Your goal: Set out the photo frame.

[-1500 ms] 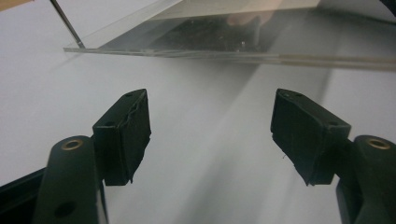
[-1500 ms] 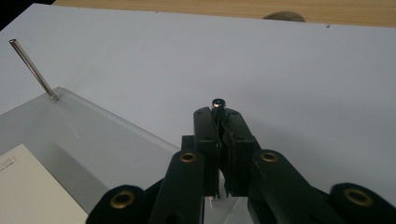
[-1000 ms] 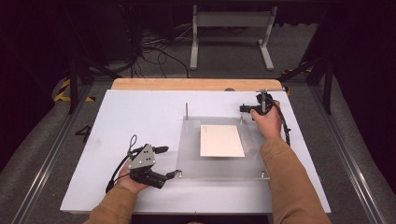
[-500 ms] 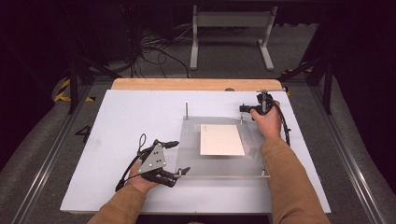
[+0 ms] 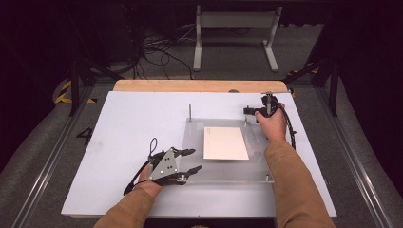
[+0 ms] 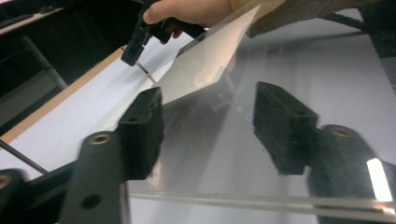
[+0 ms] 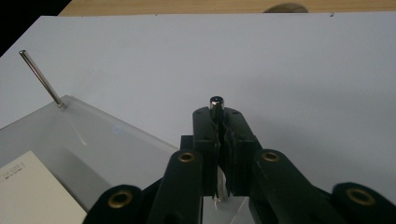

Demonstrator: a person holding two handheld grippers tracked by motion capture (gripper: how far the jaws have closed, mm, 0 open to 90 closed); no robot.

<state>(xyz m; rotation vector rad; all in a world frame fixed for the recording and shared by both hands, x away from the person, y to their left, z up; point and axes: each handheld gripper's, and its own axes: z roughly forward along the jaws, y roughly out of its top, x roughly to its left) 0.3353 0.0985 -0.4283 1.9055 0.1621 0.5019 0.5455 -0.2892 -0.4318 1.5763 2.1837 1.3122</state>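
A clear acrylic plate (image 5: 223,166) lies on the white board, with a white card (image 5: 225,143) resting on its middle. My left gripper (image 5: 196,159) is open at the plate's near left edge, its jaws reaching over that edge and holding nothing. In the left gripper view the open gripper (image 6: 212,121) faces the card (image 6: 205,60) across the plate (image 6: 210,163). My right gripper (image 5: 248,111) is at the plate's far right corner. In the right gripper view that gripper (image 7: 217,116) is shut on an upright metal pin (image 7: 216,102).
A second thin metal pin (image 5: 190,113) stands at the plate's far left corner, also as the pin (image 7: 41,78). A wooden strip (image 5: 199,86) runs along the board's far edge. White board (image 5: 128,128) spreads wide to the left. A stand and cables sit on the floor beyond.
My left gripper has moved right, from the bare board to the plate's left edge, still open. The right gripper has stayed on the pin.
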